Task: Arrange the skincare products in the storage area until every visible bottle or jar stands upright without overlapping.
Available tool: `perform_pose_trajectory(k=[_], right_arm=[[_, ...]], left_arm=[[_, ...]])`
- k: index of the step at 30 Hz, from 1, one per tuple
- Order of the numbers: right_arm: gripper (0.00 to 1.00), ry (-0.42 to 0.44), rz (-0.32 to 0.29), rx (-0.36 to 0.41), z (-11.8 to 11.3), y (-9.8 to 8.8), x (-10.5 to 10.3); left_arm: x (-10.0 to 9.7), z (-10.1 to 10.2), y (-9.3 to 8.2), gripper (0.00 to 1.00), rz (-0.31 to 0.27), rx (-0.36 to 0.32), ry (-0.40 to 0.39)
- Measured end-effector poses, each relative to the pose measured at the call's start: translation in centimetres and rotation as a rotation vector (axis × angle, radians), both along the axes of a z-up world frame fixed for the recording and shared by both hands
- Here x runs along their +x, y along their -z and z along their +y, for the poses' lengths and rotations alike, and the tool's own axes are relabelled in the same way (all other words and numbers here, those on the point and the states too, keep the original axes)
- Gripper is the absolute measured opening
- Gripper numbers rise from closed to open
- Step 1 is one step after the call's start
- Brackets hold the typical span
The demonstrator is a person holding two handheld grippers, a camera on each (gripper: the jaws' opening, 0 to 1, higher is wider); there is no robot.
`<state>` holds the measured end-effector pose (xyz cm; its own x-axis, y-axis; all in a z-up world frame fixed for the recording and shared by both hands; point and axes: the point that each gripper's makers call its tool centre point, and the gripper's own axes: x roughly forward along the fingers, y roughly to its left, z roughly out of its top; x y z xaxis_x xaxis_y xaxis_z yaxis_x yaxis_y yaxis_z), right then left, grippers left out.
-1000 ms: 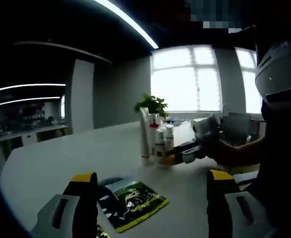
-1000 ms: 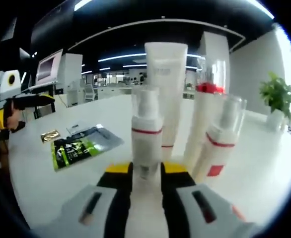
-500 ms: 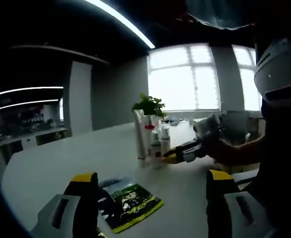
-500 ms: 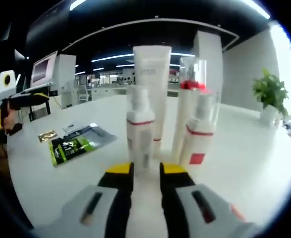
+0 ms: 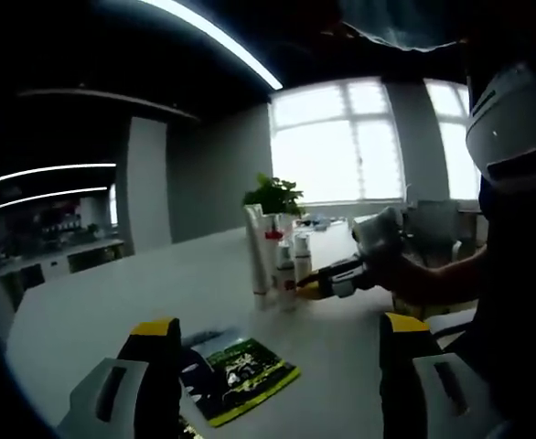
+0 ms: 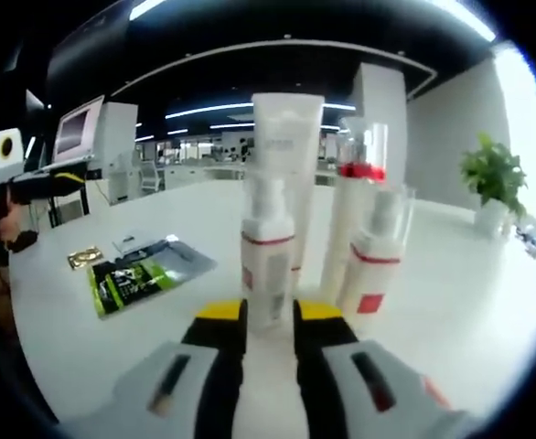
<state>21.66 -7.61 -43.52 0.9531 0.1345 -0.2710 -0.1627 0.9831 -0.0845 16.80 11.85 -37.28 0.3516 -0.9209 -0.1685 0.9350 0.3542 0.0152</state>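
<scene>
Looking across the white table (image 6: 487,302), I use the tall tube (image 6: 286,174) as my landmark: the red-capped bottle (image 6: 358,219) stands just beside it, two pump bottles (image 6: 268,265) in front, all upright and clustered so none topples. My right gripper (image 6: 268,315) sits before them, jaws near-together, apparently gripping nothing. My left gripper (image 5: 277,366) waits well away, jaws wide apart, above the green sachet (image 5: 241,370).
</scene>
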Motion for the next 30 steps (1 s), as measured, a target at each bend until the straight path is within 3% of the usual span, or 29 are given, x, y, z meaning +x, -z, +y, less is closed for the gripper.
perform_pose_trajectory(k=[7,9,13,23,30], right_arm=[[0.19,0.029,-0.009,-0.011,-0.7,-0.4,-0.6],[0.19,0.018,-0.011,0.031,-0.1,-0.5,-0.7],[0.19,0.018,-0.009,0.018,0.6,-0.3,-0.4],[0.19,0.065,-0.021,0.005,-1.2,-1.0,-0.5],[0.19,0.026,-0.034,0.021,0.8,-1.0,-0.5]], left_arm=[[-0.1,0.0,0.1,0.91,-0.002,0.002,0.0],[-0.2,-0.1,0.2,0.9,-0.001,0.011,0.002],[-0.3,-0.2,0.2,0.9,-0.003,0.018,0.007],[-0.3,0.2,0.0,0.89,-0.015,0.014,-0.003],[-0.5,0.2,0.3,0.88,-0.009,0.019,0.002]])
